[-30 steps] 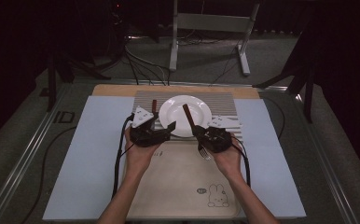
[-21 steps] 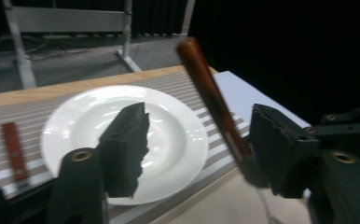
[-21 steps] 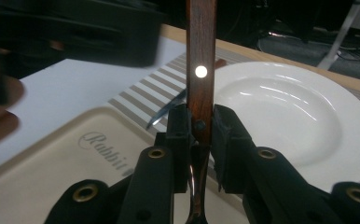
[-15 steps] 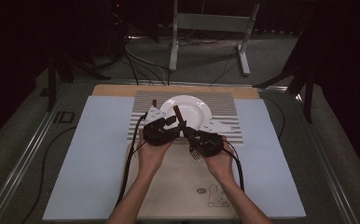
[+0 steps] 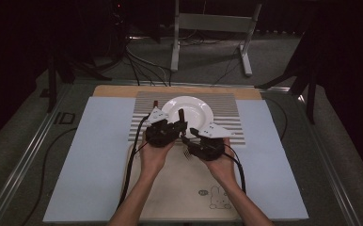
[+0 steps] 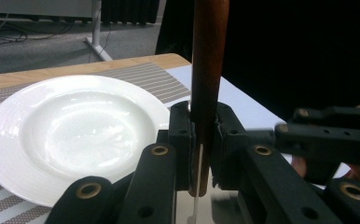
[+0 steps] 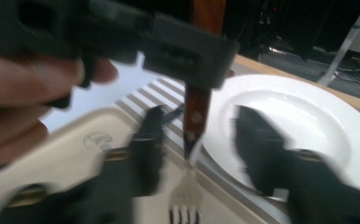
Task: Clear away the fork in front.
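A fork with a brown wooden handle [image 6: 208, 56] hangs upright, tines down [image 7: 186, 198], over the near rim of a white plate [image 5: 189, 107]. My left gripper [image 6: 202, 119] is shut on the handle; in the high view it [image 5: 177, 126] sits just in front of the plate. My right gripper [image 7: 199, 121] is open, its blurred jaws standing on either side of the fork's lower handle without touching it. In the high view the right gripper [image 5: 190, 140] is close to the right of the left one.
The plate rests on a striped placemat [image 5: 226, 113]. A beige cloth mat [image 5: 179, 188] with a rabbit print lies in front, flanked by pale blue mats [image 5: 95, 150]. Cables trail from both grippers. A metal stand [image 5: 208, 28] is beyond the table.
Both hands have drawn closer together at the plate's near edge. The right gripper has come left up to the fork, which stays upright in the left gripper.
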Motion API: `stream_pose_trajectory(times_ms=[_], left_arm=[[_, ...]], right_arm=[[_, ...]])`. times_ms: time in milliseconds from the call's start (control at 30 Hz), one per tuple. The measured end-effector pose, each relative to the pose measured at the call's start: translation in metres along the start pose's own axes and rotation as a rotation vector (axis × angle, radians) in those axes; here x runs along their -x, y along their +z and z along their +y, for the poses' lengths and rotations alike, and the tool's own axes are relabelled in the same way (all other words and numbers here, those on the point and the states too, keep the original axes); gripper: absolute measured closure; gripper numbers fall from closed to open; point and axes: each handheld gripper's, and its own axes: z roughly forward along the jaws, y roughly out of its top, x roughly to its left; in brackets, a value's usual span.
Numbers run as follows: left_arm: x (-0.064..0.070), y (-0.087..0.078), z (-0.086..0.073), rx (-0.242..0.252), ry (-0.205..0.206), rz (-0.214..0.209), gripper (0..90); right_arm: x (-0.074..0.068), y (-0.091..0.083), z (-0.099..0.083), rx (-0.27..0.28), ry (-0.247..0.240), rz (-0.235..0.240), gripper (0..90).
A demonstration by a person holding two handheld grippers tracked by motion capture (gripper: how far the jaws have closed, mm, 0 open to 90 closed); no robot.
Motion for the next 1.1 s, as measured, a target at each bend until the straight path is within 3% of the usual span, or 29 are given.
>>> stream_pose_trajectory(times_ms=[67, 100, 167, 233, 667, 1100], left_arm=[[-0.001, -0.002, 0.001, -0.002, 0.001, 0.007, 80.7], [-0.001, -0.002, 0.001, -0.002, 0.001, 0.007, 80.7], [-0.003, -0.004, 0.002, -0.004, 0.001, 0.011, 80.7], [-0.005, -0.006, 0.003, -0.004, 0.000, 0.012, 80.7], [-0.019, -0.023, 0.009, -0.015, 0.002, 0.008, 80.7], [-0.031, -0.040, 0.014, -0.025, 0.026, 0.004, 80.6]], right_arm=[[0.002, 0.001, -0.001, -0.020, 0.012, 0.007, 29.5], [0.002, 0.001, -0.001, -0.020, 0.012, 0.007, 29.5], [0.005, 0.000, -0.002, -0.042, 0.023, -0.014, 17.3], [0.007, -0.001, -0.003, -0.048, 0.025, -0.036, 14.5], [0.026, -0.015, -0.013, -0.027, 0.025, -0.124, 11.1], [0.045, -0.031, -0.025, -0.019, 0.061, -0.162, 11.1]])
